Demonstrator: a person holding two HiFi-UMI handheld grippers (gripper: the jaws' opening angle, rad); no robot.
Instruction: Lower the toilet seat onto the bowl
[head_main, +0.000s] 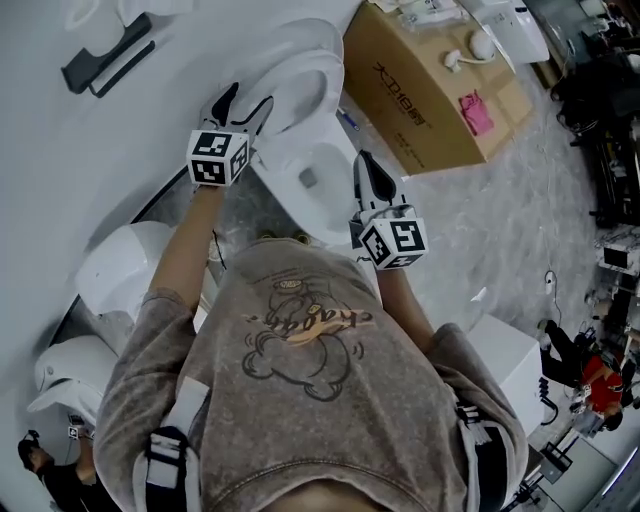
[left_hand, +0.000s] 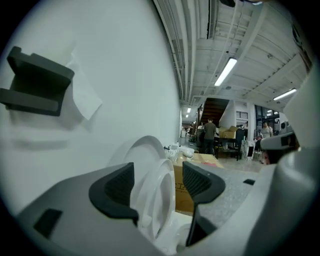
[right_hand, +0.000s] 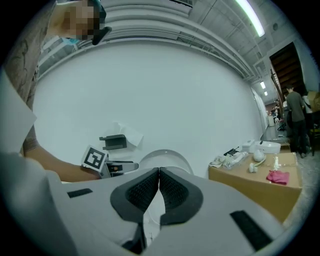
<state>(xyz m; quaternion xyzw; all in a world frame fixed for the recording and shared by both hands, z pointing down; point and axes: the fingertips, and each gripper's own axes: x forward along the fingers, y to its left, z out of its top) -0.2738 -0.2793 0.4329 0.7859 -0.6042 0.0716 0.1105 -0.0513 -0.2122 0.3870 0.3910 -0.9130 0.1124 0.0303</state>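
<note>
Seat (left_hand: 169, 175): upright at the back of the bowl (head_main: 285, 165), close against the lid (left_hand: 135, 150), not yet lowered. Left tool (left_hand: 158, 181): wide open, one pad on either side of the seat's top rim, not pressing on it. Right tool (right_hand: 159, 172): closed and empty, near the front of the bowl.

Close the left tool squarely on the rim, taking only the seat and leaving the lid behind. Tip it forward off the lid, then follow the hinge's arc down toward the bowl, slowly, without letting go early; likely to drop and slam otherwise. Keep the right tool clear of the bowl's rim, or hold it ready above the bowl to cushion the landing.
</note>
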